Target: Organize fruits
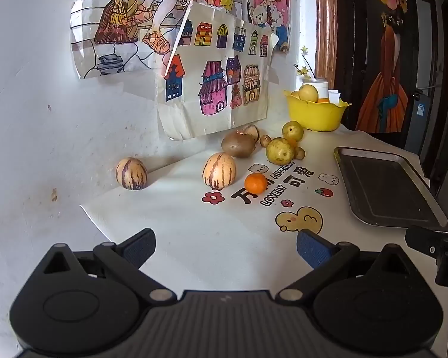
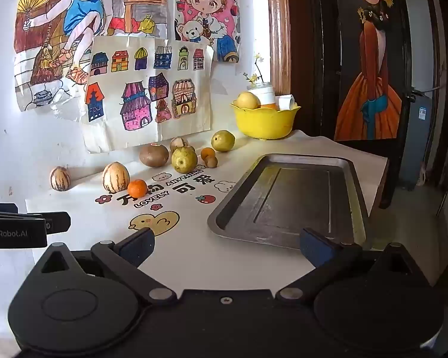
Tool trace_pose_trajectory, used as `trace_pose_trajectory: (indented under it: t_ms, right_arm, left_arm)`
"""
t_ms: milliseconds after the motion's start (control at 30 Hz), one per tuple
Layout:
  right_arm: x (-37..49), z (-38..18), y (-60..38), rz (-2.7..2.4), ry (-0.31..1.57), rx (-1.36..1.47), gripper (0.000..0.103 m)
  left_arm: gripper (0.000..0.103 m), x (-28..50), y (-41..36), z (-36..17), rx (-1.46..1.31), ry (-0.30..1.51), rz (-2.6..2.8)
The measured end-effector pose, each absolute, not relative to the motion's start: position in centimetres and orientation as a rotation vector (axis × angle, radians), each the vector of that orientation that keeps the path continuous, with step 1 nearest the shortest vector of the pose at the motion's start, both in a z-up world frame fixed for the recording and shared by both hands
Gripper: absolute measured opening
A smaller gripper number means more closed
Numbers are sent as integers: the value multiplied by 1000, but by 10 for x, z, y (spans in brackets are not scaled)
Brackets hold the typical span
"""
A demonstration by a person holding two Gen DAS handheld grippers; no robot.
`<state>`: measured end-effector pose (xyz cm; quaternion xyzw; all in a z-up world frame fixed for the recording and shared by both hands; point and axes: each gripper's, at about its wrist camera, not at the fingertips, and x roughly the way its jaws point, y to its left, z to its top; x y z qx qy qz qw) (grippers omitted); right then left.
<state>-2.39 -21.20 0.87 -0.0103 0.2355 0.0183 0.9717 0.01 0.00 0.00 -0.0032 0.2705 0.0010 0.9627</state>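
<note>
Black plastic and blue pads: left gripper [image 1: 225, 246] tilted down over the near part of the desk [image 1: 224, 226], jaws spread wide, released, nothing between the pads, only bare white cover under them. Same for the right gripper [image 2: 225, 246], angled down at the near edge of the desk, jaws fully apart and empty, right pad over the near rim of the metal tray [image 2: 289, 197]. Seen from the right wrist, side of the left gripper at the left edge of view, marked "GenRobot.AI"

Printed on the desk cover [image 1: 286, 189]: "LOVELY" and "ANYTHING" beside large Chinese characters, with a yellow duck, a red flower, a strawberry and small bears and a rabbit around them.

Fruits loose along the back edge of the desk, by the wall: striped melon [image 1: 131, 173] standing alone toward the back left corner, second striped melon [image 1: 219, 171] right of it, small orange [image 1: 255, 183] just beside that one on the lettering. Further right, brown round fruit [image 1: 238, 144] with a small sticker on top, too small to read, then two yellow-green pears [image 1: 280, 151] with a few small brown fruits and another small orange among them. Yellow bowl [image 1: 315, 115] at the back right corner, holding a yellow fruit and something orange. Tray along the right edge, well apart from the loose fruits
</note>
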Motion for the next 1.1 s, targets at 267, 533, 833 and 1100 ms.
trace_pose_trajectory:
  t_ms: [267,533,833,1100]
  right_arm:
    - [-24,7,-212,33,482,-16,103]
    - [-25,8,-213,36,486,-16,103]
    - [-24,8,-211,35,488,-19,103]
    - [-24,9,-211,35,489,-19,103]
  left_arm:
    - [103,1,-1,-2,1,553,-1]
    - [103,-6,6,-2,9,552,-3]
    - [103,0,1,-3,11,567,7]
    - [103,-1,1,-4,8,565,8]
